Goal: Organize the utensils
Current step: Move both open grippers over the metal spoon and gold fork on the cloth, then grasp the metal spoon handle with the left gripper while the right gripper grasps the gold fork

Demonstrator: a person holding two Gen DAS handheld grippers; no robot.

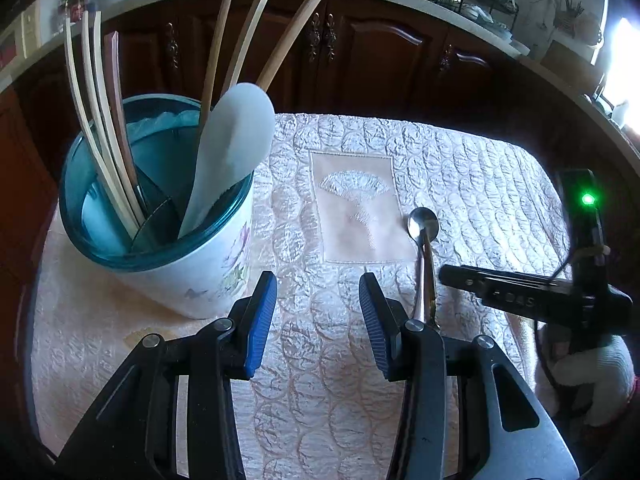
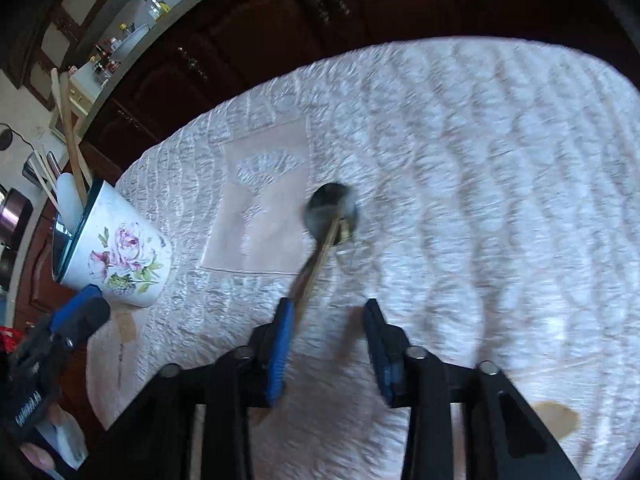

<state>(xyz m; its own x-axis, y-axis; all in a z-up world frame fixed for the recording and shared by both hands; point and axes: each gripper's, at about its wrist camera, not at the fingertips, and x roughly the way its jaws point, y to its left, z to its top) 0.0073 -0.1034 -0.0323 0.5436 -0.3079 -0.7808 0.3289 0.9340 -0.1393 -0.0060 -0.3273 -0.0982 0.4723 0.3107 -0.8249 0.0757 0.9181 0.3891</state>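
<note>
right tongs [image 2: 326,344] spread, spoon [image 2: 332,210] handle beside left pad, unpinched | left tongs [image 1: 318,320] spread, empty | spoon: light, stiff, slippery metal; take mid-handle

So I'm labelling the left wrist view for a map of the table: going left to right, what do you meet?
Utensil holder with wooden utensils and a white spatula → left gripper, jaws apart with nothing between them → metal spoon → right gripper → gloved hand.
</note>
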